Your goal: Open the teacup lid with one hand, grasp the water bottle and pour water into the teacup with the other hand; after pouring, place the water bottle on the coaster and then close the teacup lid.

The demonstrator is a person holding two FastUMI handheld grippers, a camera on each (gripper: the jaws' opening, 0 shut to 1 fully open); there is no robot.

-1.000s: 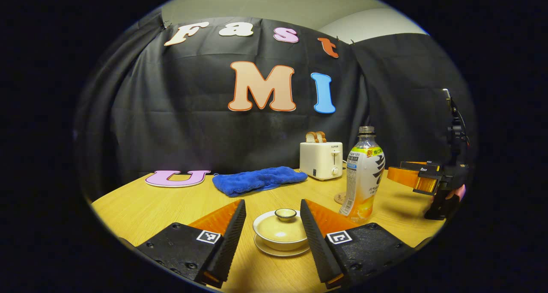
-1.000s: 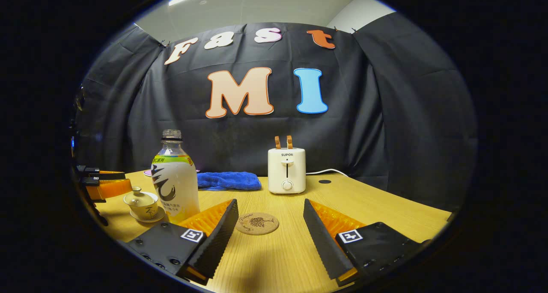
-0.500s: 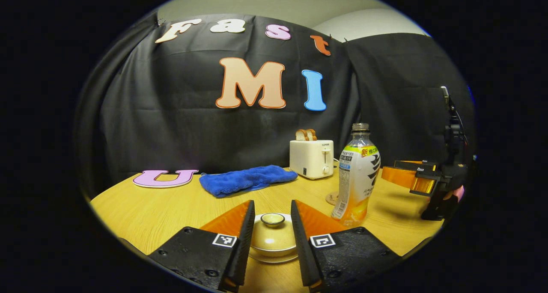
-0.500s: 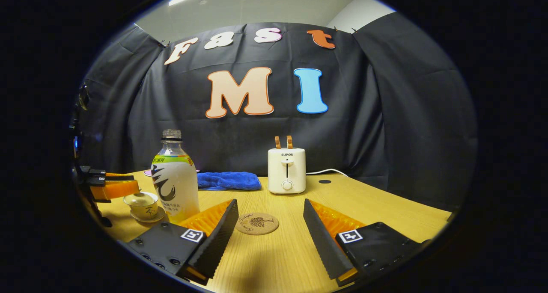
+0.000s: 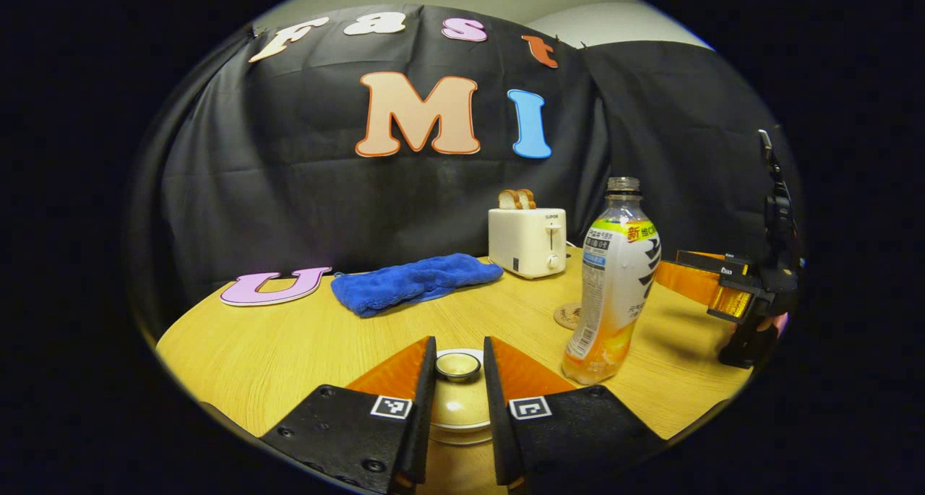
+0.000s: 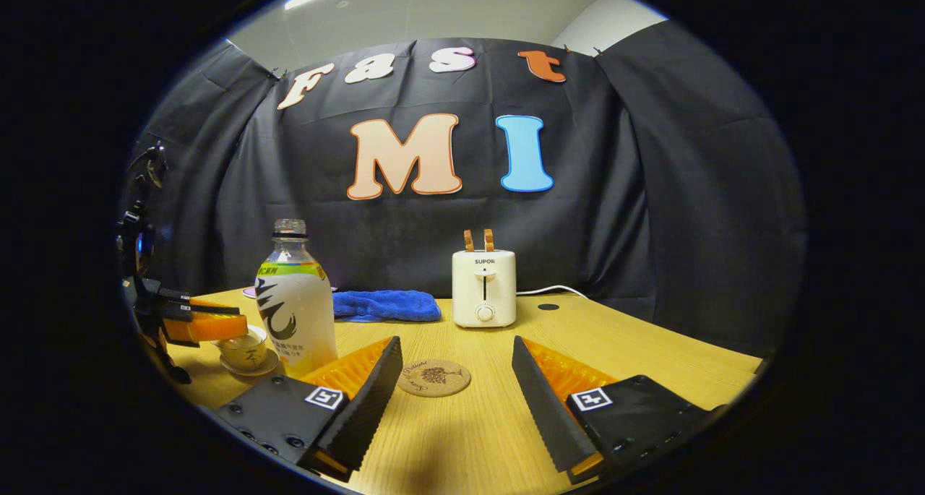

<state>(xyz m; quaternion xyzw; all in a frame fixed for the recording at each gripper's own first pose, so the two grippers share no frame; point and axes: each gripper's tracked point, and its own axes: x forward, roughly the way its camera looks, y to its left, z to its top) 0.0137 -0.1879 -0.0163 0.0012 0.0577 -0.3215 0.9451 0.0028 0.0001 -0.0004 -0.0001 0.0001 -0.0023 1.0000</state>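
A cream teacup with its lid (image 5: pixel 459 408) sits on a saucer between my left gripper's fingers. My left gripper (image 5: pixel 459 342) is shut on the lid's small round knob (image 5: pixel 457 366), one finger pressing each side. In the right gripper view, the left gripper's orange fingers (image 6: pixel 206 326) lie over the teacup (image 6: pixel 243 353) and hide the lid. The uncapped water bottle (image 5: pixel 614 285) (image 6: pixel 296 307) stands upright just right of the cup. A round cork coaster (image 6: pixel 433 377) lies on the table ahead of my right gripper (image 6: pixel 455 345), which is open and holds nothing. The right gripper (image 5: pixel 712 293) hovers right of the bottle.
A white toaster (image 6: pixel 484 287) with bread in its slots stands at the back, its cable (image 6: pixel 549 289) trailing right. A blue cloth (image 5: pixel 412 282) lies left of the toaster. The wooden table's (image 6: pixel 636 350) right side has open room.
My left gripper moved in over the teacup and its fingers went from wide apart to pressing on the lid knob. The right gripper, bottle and coaster stayed put.
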